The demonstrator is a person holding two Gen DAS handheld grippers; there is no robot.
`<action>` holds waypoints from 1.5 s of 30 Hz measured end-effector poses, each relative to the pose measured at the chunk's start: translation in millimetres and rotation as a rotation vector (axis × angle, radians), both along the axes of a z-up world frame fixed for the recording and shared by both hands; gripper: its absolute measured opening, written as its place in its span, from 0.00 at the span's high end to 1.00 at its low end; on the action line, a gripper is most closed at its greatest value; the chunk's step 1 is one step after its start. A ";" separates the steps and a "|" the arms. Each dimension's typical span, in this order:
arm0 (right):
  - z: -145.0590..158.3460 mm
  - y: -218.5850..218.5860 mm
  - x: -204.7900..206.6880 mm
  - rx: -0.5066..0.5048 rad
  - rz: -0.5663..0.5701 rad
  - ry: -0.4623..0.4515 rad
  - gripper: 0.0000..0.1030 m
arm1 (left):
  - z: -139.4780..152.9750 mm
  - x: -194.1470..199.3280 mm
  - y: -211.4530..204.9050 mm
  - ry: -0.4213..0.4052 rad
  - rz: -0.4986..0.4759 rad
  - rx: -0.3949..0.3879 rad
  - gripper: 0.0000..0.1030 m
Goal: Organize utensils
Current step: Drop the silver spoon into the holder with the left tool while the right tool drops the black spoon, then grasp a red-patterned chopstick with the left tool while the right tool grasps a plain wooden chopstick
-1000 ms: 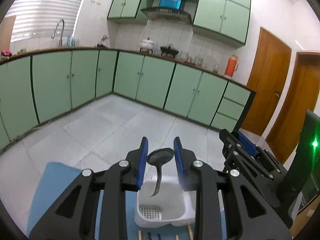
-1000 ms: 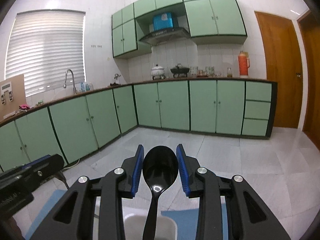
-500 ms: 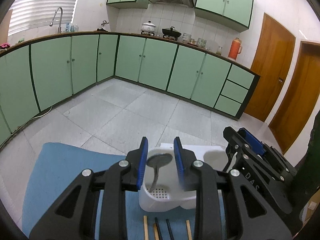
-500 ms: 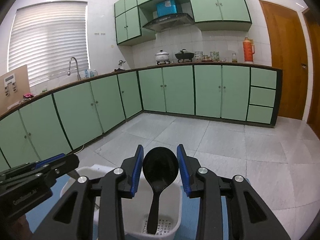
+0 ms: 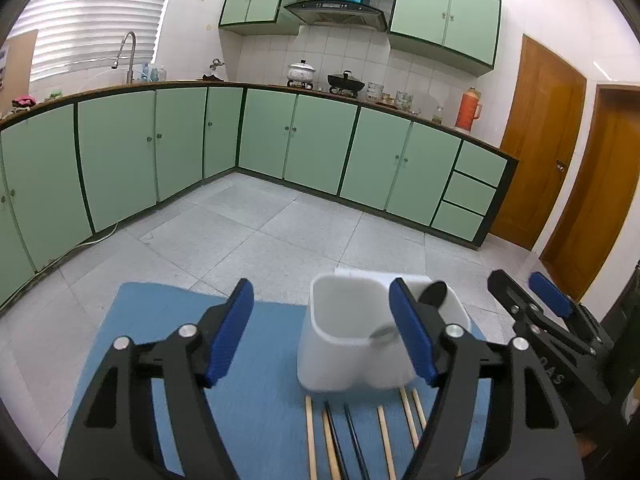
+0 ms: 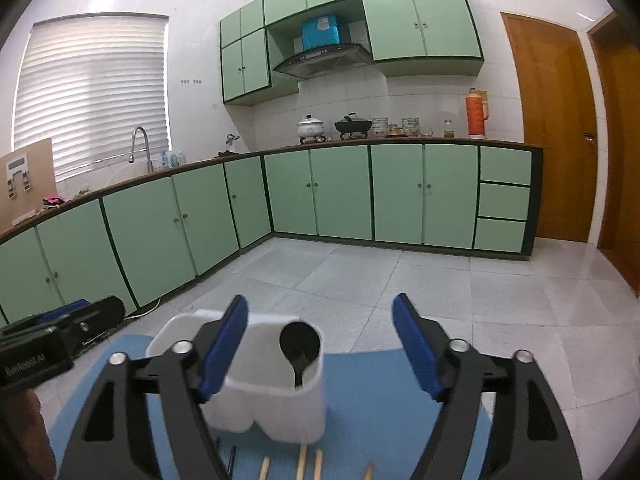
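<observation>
Utensils split between holder and mat: black spoon (image 6: 300,350) standing bowl-up in the right compartment of the white utensil holder (image 6: 276,412), leaning on its rim; metal spoon (image 5: 382,334) blurred in the left wrist view, its bowl at the holder's near rim, just beside the inner face of the right blue pad. Chopsticks (image 5: 360,436), wooden and black, lying side by side on the blue mat (image 5: 264,396) in front of the holder. Left gripper (image 5: 322,332) angled somewhat downward over the mat, jaws just sprung wide apart, released, with only the holder's left part and bare mat showing between the pads (image 5: 230,336); no pad pressing on anything. Right gripper (image 6: 320,348) pointing slightly downward at the holder from the near side, jaws likewise just opened wide, let go of the black spoon, which sits between the pads in the view but well apart from both. Right gripper's black frame also visible at the right edge of the left wrist view, left gripper's frame at the left edge of the right wrist view, both flanking the holder. Green kitchen cabinets (image 6: 340,192) behind, across the tiled floor.
</observation>
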State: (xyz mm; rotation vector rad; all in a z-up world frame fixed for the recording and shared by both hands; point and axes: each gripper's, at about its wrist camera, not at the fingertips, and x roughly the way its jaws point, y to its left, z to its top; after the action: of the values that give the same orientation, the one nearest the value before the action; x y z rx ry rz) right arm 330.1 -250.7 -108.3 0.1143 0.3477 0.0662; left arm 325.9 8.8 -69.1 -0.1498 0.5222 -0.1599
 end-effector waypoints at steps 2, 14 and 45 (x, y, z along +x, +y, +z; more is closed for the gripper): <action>1.0 -4.7 -18.9 0.009 -0.012 0.002 0.16 | 0.4 -15.2 1.2 -0.005 0.003 0.015 0.20; -20.8 -22.5 -115.6 0.036 -0.053 0.117 0.06 | -35.2 -103.3 6.5 0.093 -0.031 0.093 0.13; -123.5 8.7 -223.5 -0.026 -0.009 0.417 0.45 | -124.0 -196.9 0.3 0.346 -0.060 0.162 0.19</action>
State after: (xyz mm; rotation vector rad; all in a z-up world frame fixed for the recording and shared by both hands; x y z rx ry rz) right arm 106.6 -242.1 -231.8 0.1036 0.7637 0.0280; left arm 129.0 9.1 -193.0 -0.0021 0.8816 -0.1503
